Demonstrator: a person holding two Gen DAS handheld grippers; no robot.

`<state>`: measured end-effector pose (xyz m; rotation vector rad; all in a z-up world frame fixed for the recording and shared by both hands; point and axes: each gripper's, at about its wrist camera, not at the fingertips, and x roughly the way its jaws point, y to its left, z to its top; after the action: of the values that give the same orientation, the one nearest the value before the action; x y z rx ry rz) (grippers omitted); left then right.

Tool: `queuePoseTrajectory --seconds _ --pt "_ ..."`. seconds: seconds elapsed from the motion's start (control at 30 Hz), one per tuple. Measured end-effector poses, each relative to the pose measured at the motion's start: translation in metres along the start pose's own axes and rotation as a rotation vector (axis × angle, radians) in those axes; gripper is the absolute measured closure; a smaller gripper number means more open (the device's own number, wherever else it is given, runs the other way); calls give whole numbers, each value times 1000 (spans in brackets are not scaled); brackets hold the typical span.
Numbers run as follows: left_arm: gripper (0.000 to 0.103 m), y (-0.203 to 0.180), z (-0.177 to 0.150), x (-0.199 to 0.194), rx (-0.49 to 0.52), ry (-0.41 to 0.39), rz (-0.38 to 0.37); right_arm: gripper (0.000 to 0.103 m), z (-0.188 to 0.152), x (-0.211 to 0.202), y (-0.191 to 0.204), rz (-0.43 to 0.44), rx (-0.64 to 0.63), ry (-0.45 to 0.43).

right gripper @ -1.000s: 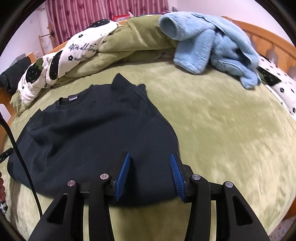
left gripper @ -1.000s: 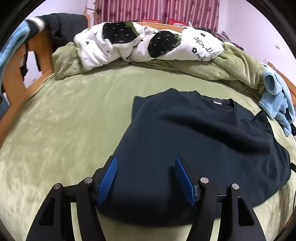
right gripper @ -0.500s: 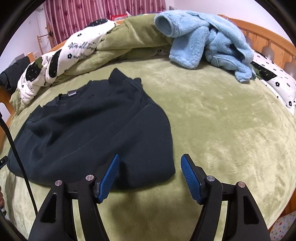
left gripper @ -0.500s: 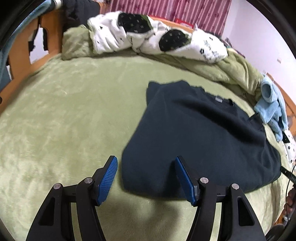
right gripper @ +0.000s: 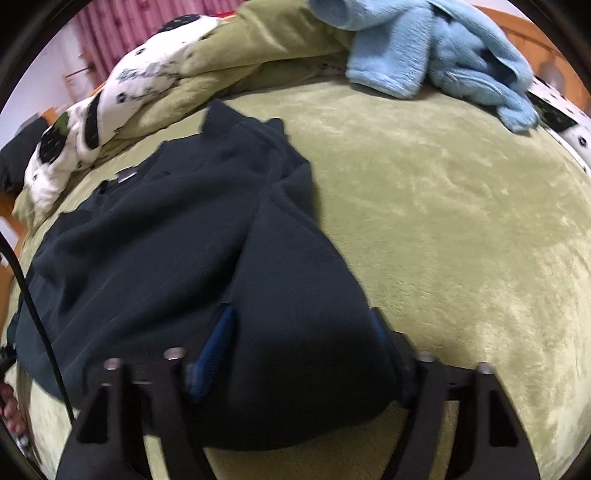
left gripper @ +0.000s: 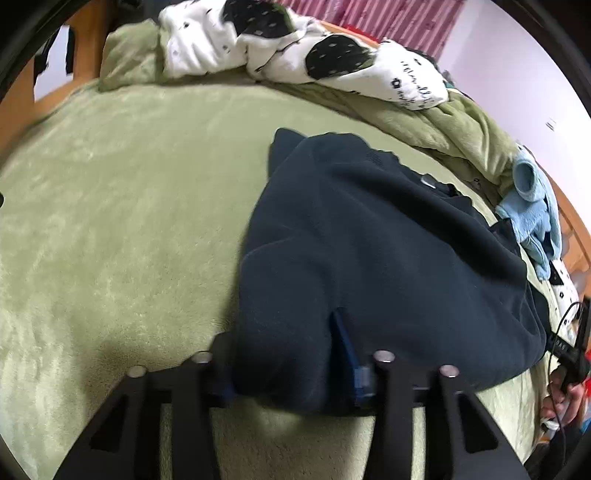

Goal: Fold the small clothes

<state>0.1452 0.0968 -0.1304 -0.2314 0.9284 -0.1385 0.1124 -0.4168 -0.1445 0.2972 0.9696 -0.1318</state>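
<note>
While your two claws sink into the near hem, there's just one garment in play: a single dark navy sweater lying flat on the bed, collar away from you, hem toward you. Your left claw is closing with the sweater's left hem corner bunched between its jaws; one blue pad shows, the other is buried under cloth. Your right claw is closing too, with the right hem corner humped up between its jaws, one blue pad peeking out on the inner side. Both look to be biting fabric.

One small pale tag sits at the neckline; too blurred to read. Beyond the sweater, count one white quilt with black spots, printed with cursive script you can't make out at this blur, one rumpled green blanket under it, and one light blue fleece garment heaped at the far right.

The surface is a plush olive-green bedspread, wooden bed frame around it, red-pink striped curtains and pale lilac walls behind. A black cable runs by the sweater's edge.
</note>
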Motion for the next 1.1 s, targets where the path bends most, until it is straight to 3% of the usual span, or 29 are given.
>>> queuePoseTrajectory --seconds 0.07,0.17,0.43,0.67,0.87,1.1 --pt "75 1 -2 -8 -6 -16 -5 79 -2 -6 2 32 -3 -1" --pt "79 3 -4 -20 -25 -26 -14 85 -5 -15 2 39 -1 -5" --pt "80 -3 -36 -57 18 -19 14 87 -30 -50 -1 15 -12 18" --pt "80 -7 -76 -92 64 -13 42 87 -82 -96 -11 0 -52 15" --pt "80 -3 -108 -116 71 -7 24 87 -115 -123 -10 -41 -60 14" --pt "76 -4 -117 -125 69 -10 38 83 -135 -136 -11 -70 -64 24"
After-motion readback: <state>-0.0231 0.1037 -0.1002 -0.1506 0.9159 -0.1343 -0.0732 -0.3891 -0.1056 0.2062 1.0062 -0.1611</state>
